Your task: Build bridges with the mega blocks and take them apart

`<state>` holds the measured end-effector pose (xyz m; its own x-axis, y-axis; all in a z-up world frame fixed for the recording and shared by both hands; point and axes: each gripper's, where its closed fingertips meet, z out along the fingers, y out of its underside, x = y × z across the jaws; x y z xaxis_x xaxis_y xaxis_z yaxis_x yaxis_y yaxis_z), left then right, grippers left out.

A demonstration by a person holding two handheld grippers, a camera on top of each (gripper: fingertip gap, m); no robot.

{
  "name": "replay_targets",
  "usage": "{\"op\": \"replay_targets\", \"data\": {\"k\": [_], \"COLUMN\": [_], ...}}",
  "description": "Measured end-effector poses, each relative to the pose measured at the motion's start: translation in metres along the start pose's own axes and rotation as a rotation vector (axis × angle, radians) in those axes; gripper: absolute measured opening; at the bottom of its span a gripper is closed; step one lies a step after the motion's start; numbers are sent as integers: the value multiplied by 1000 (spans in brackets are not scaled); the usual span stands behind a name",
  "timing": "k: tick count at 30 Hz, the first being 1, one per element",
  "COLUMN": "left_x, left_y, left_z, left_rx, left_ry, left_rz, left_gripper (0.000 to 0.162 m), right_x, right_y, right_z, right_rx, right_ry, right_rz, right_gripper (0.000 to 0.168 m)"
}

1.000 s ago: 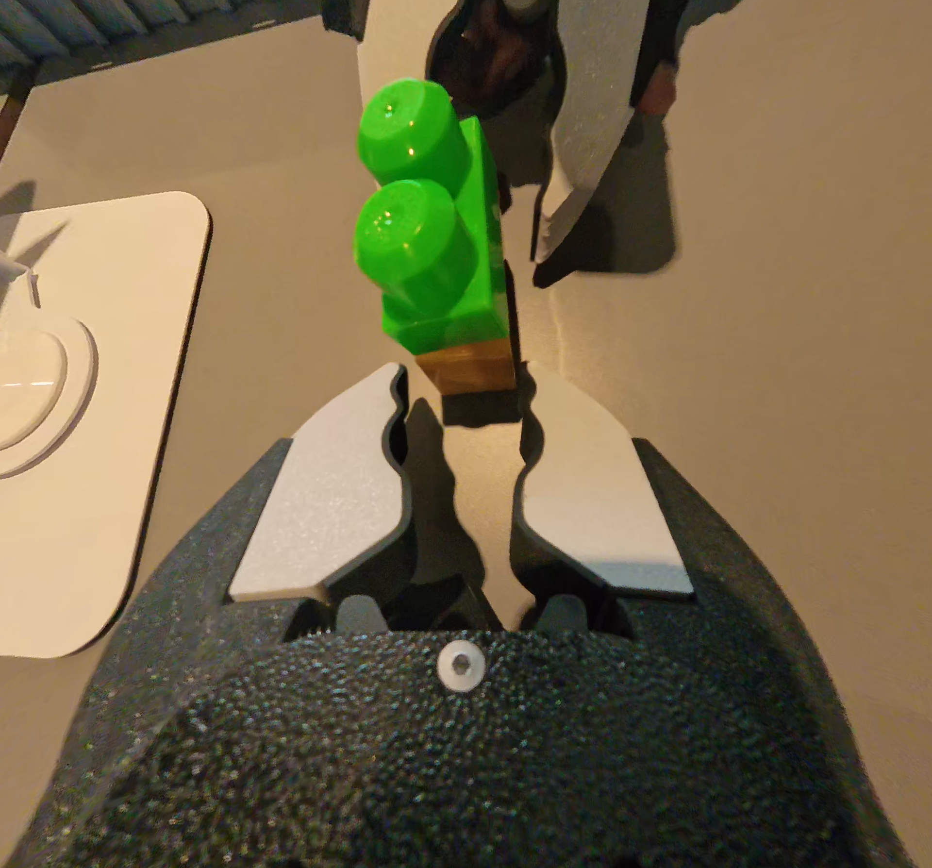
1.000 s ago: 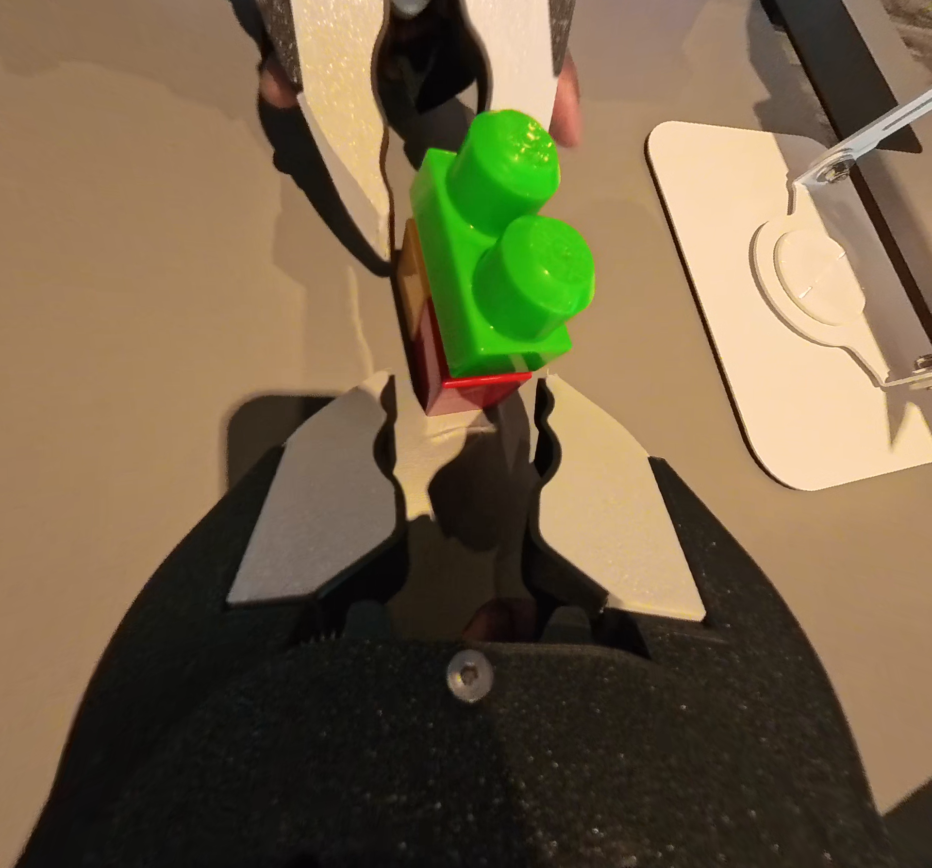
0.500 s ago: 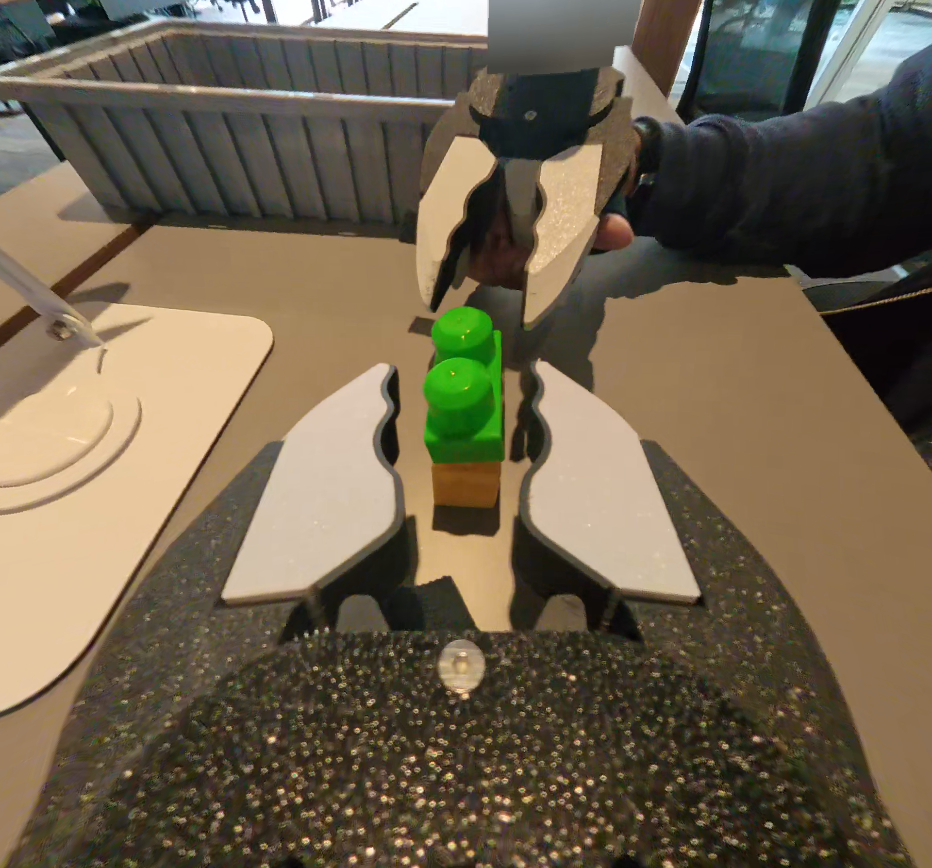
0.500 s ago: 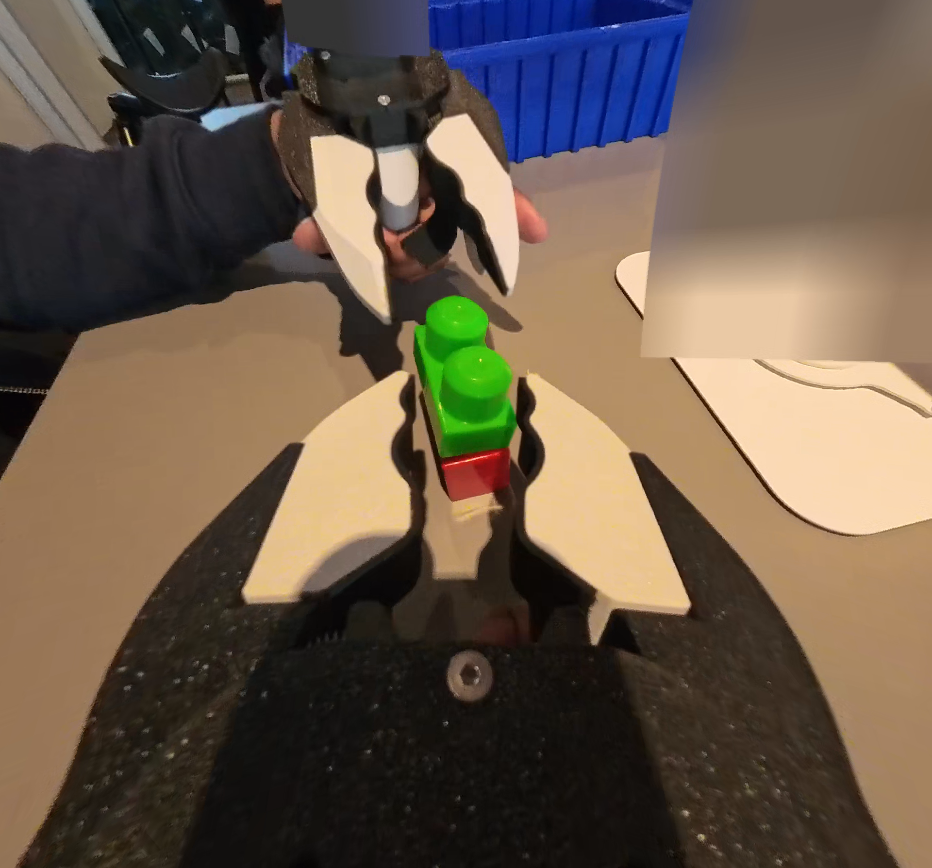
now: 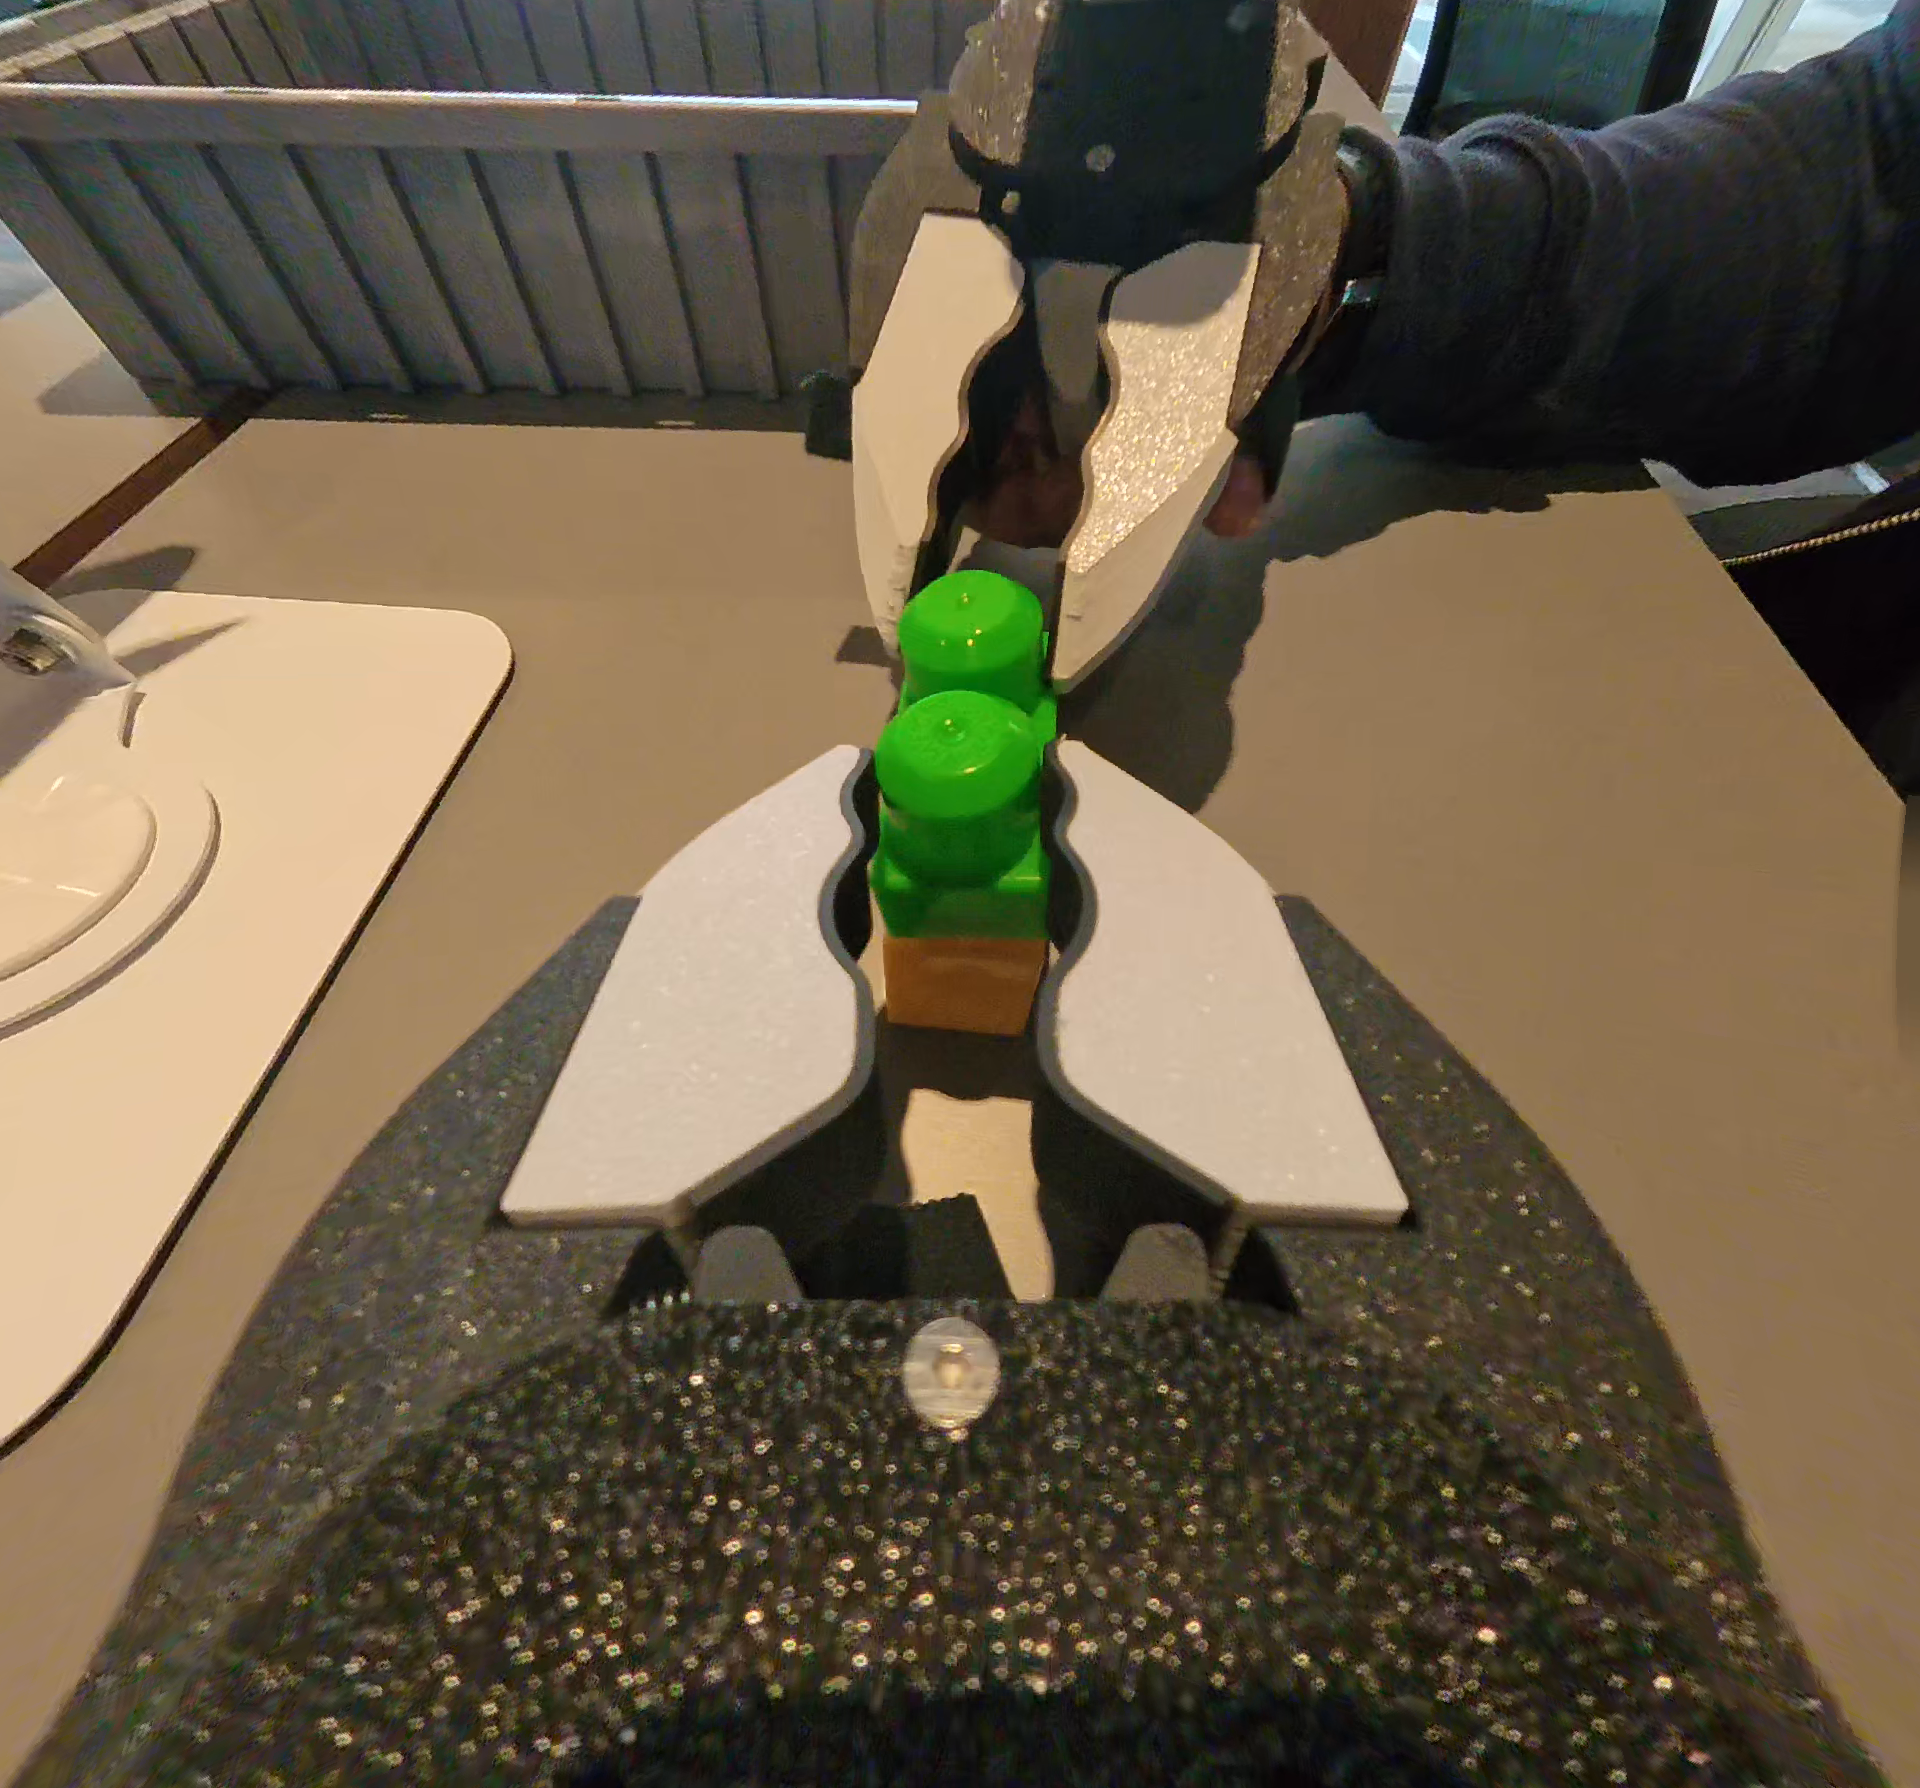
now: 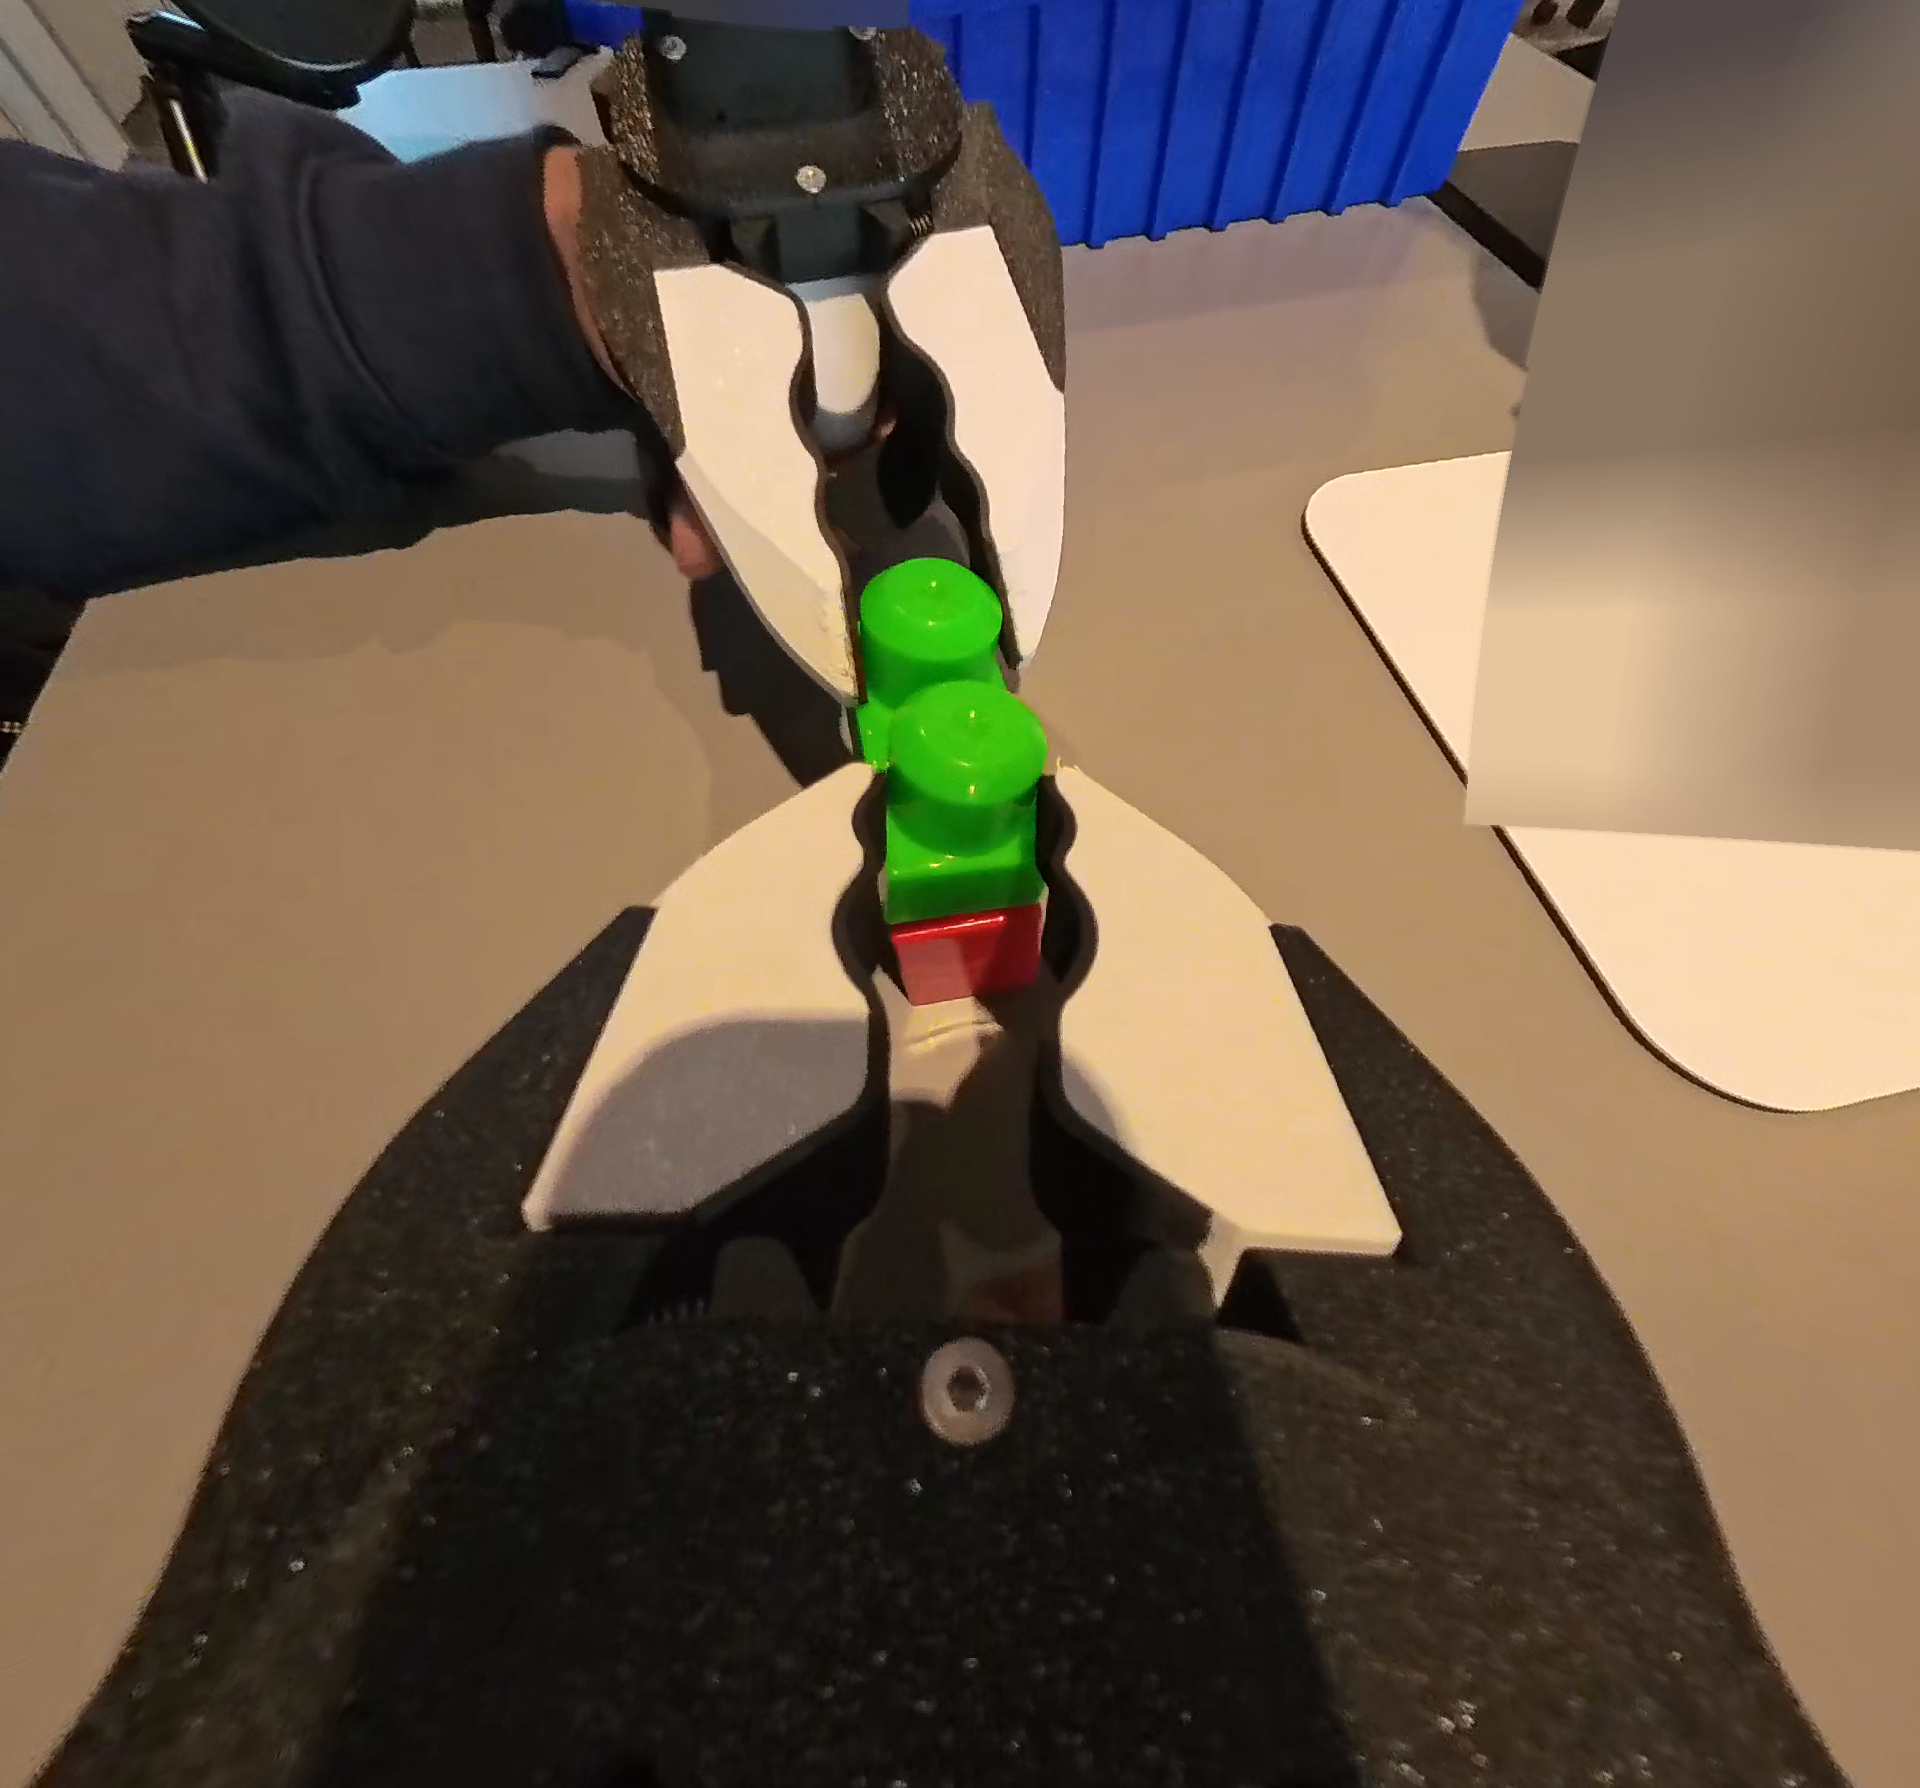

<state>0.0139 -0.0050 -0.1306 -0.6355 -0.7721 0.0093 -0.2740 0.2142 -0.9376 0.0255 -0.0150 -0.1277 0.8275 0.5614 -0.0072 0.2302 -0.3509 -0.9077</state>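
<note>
So both tools are meeting nose to nose over one little block bridge in the middle of the desk [image 5: 1455, 855]. The bridge is a green two-stud block [image 5: 961, 803] lying across an orange block [image 5: 961, 985] at one end and a red block [image 6: 966, 954] at the other, all standing upright on the desk.

The left tool [image 5: 956, 793] comes in low, its fingers angled down toward the desk and straddling the orange end. Its jaws are partly closed, sitting right up against the sides of the green block and the orange one under it. Looks like contact on both sides, but I honestly can't tell if it's actually squeezing or just hugging it.

The right tool [image 6: 961, 788] mirrors that from the opposite side, around the red end. Same deal: jaws narrowed to about block width, tips level with the near green stud, no clear gap, can't say for sure it's gripping.

In each wrist view you can see the other tool across the way, tilted steeply downward with its tips flanking the far stud, and a dark sleeve [image 5: 1610, 284] leading off to the side behind it, hand wrapped around the handle.

Off to the sides: a white board [image 5: 260, 855] lies flat on the desk, a grey slatted crate [image 5: 468, 232] is behind in the left view, and a blue bin [image 6: 1247, 55] behind in the right view.
</note>
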Motion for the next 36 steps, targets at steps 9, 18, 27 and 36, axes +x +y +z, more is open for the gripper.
{"op": "replay_targets", "data": {"k": [9,18,27,36], "left_x": [0,0,0,3], "left_y": [5,8,10,8], "left_z": [1,2,3,2], "left_rx": [-7,-28,-41,-32], "left_ry": [-32,2,6,12], "left_rz": [64,36,40,69], "left_gripper": [29,30,30,29], "right_x": [-1,-1,-2,-3], "right_y": [6,8,10,7], "right_z": [2,3,6,6], "right_rx": [-45,-45,-26,-1], "right_ry": [14,-29,-54,-50], "right_rz": [-10,61,95,80], "right_gripper": [28,29,32,31]}}
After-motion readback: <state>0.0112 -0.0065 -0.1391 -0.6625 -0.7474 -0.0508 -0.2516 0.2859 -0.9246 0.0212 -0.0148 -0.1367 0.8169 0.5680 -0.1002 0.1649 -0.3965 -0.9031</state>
